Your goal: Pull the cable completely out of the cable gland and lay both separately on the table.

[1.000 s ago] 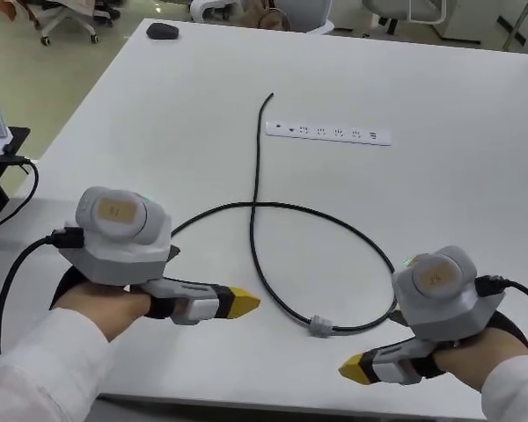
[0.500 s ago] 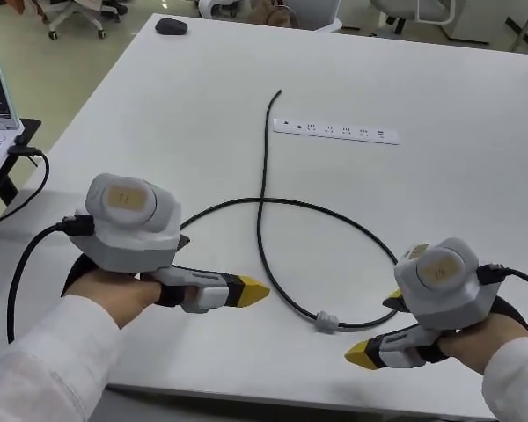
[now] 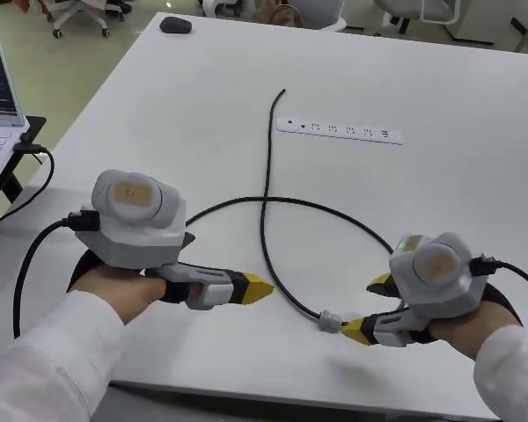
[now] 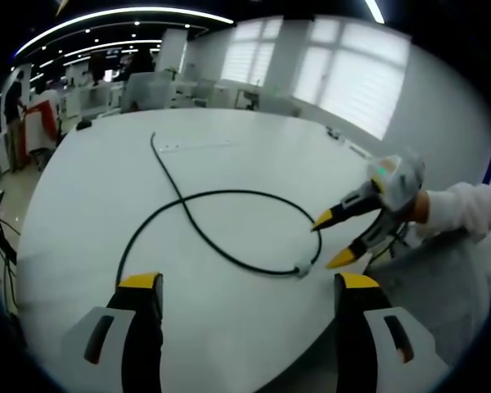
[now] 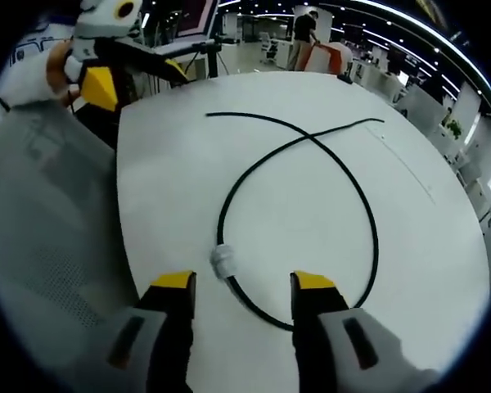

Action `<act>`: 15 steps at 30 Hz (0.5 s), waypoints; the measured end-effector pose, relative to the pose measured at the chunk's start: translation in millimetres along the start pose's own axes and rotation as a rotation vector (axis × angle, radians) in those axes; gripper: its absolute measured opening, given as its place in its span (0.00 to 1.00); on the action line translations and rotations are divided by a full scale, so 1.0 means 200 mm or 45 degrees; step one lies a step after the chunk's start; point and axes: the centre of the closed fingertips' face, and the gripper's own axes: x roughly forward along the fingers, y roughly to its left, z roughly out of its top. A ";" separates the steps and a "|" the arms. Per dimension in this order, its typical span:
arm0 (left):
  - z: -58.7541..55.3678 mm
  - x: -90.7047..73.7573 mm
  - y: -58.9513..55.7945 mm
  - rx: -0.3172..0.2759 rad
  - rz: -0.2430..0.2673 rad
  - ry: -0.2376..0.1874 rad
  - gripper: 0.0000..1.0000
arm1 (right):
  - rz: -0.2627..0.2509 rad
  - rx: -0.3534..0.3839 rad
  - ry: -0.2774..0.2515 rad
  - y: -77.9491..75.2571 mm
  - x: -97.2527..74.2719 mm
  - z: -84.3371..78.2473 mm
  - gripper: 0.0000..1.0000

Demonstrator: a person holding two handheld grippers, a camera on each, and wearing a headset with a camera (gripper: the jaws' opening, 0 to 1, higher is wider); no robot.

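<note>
Across the white table (image 3: 202,105) the black cable (image 3: 264,200) lies in one big loop that crosses over itself near the middle. One free end runs off toward 12 o'clock.

My left gripper (image 4: 247,286) hangs at 9 o'clock of the loop's near end with its jaws spread wide and nothing between them, well apart from the cable. My right gripper (image 3: 363,308) sits at 3 o'clock of that same spot, jaws open too, yellow tips pointing toward 9 o'clock.

At 12 o'clock beyond the loop lies a white power strip (image 3: 341,131), beside the free end and clear of my work.

The small grey cable gland (image 3: 329,320) sits at the loop's 6 o'clock point, close to the table's near edge, with the cable threaded through it. In the right gripper view it lies just ahead of my jaws, closer to the 9 o'clock one and not yet between them.

I judge this the approach: nothing is gripped and the cable is fully in the gland. Next I should ease the right jaws around the gland and close on its body, then bring the left jaws to the cable just beside it, so the two can pull in opposite directions.
</note>
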 end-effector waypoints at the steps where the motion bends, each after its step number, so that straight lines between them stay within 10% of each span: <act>1: 0.00 0.00 0.00 0.001 -0.002 0.000 0.87 | 0.008 -0.018 0.004 0.01 0.01 0.00 0.46; 15: 0.00 -0.01 0.00 -0.003 -0.003 -0.007 0.87 | 0.076 -0.202 0.025 0.05 0.12 -0.01 0.30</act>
